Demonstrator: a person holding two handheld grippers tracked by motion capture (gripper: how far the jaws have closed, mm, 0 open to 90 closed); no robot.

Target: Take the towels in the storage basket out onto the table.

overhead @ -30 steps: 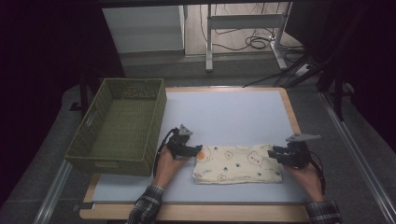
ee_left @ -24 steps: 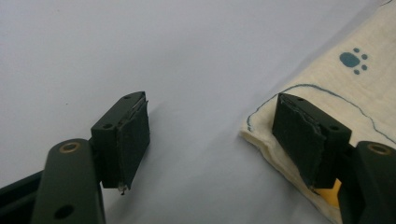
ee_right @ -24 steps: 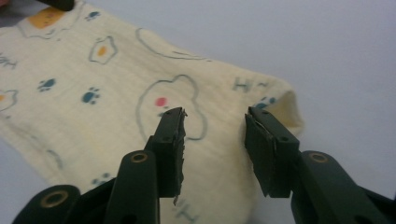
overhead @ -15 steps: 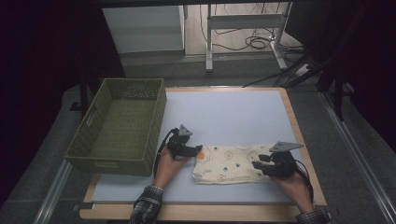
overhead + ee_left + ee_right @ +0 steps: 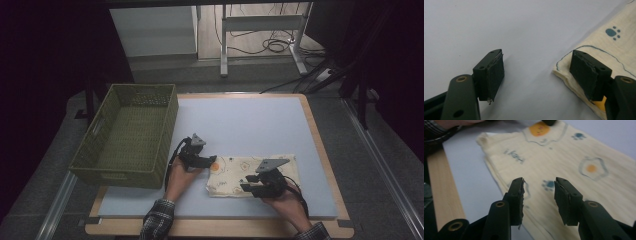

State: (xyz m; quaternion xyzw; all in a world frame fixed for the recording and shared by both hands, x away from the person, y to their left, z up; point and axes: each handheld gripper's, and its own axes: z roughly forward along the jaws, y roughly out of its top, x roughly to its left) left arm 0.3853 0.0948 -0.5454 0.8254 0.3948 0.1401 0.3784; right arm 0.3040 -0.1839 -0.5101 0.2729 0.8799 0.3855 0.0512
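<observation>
The right gripper (image 5: 249,188) hovers over the near edge of the folded cloth (image 5: 235,172), jaws partly apart and empty, apparently positioned to take that edge. The left gripper (image 5: 211,161), jaws wide and empty, straddles the cloth's left corner. The cloth is soft, cream, egg-and-paw printed, lying flat on the smooth table (image 5: 250,125); a woven green basket (image 5: 125,175) stands left.

The left gripper (image 5: 537,77) has its two black jaws wide apart. One jaw sits over the bare, pale worktop (image 5: 499,27). The other jaw rests on the corner of a folded cream cloth (image 5: 614,47). The cloth has a blue paw print and a thin blue line on it.
</observation>
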